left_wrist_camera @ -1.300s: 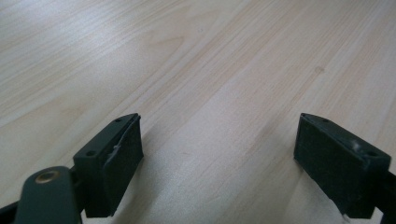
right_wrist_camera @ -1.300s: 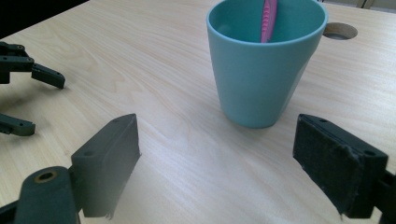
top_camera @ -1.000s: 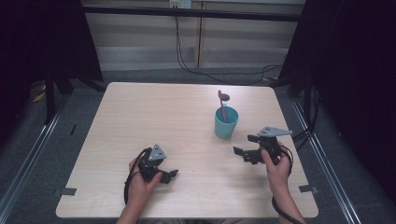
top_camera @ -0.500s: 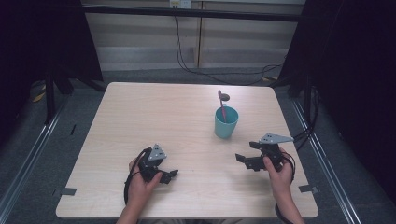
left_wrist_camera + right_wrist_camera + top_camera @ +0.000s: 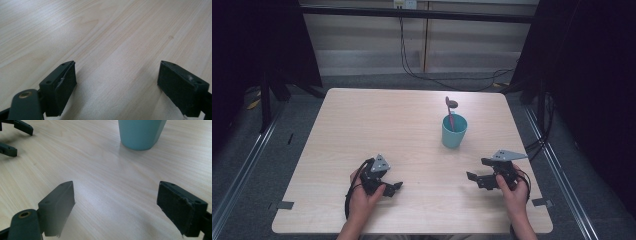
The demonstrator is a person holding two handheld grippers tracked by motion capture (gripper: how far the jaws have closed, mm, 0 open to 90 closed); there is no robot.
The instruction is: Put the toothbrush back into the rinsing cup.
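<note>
Left gripper [image 5: 396, 186] sitting low at the near edge of the wooden table [image 5: 362, 125], jaws spread, gripping nothing | right gripper [image 5: 473, 179] resting near the front right, jaws parted, empty | teal cup [image 5: 454, 131] standing farther back, right of centre, holding a pink-handled spoon [image 5: 450, 111]

On the surface [image 5: 362, 120] a cup [image 5: 454, 131] stands right of centre with a spoon [image 5: 450, 111] standing in it. My left tool [image 5: 393, 187] lies near the front edge at left, my right tool [image 5: 473, 178] at right, in front of the cup.
</note>
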